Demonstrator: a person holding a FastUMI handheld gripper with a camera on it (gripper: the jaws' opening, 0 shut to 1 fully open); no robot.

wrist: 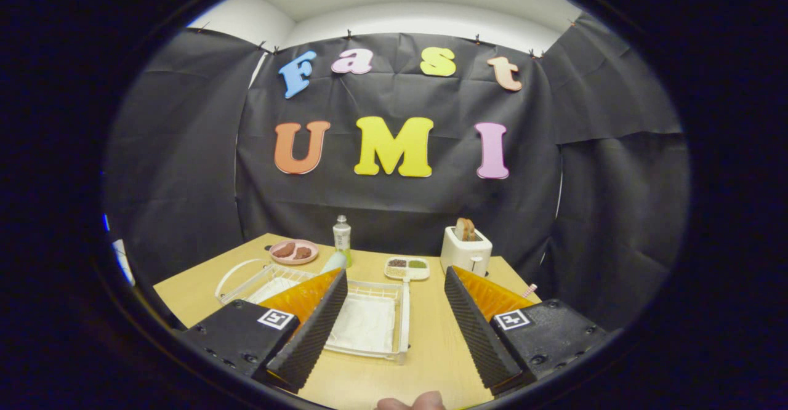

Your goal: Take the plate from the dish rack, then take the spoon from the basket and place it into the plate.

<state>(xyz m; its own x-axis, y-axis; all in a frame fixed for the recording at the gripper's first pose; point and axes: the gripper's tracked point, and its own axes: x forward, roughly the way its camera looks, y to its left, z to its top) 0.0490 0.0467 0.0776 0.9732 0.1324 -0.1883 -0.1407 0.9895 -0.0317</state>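
Gripper view: we find the gripper (pixel 394 330) held above the near part of a wooden table (pixel 431 348), its two fingers spread wide apart with nothing between them. Behind and between the fingers, nearer the left one, sits a clear dish rack (pixel 369 324) lined with a white cloth (pixel 366 322); the left finger covers part of it. We see a white curved rim (pixel 237 271) at the rack's far left end, which may be the plate, but we cannot tell for certain. We cannot make out the spoon or its basket.

Beyond the rack we note a pink dish (pixel 294 252) holding two brown pieces, a small bottle (pixel 341 236) just beside it, and a white divided tray (pixel 407 268) with dark and green contents. Farther right stands a white toaster (pixel 466 252) with bread upright in its slot. A fingertip (pixel 411 402) of the person shows at the table's near edge, below the fingers.
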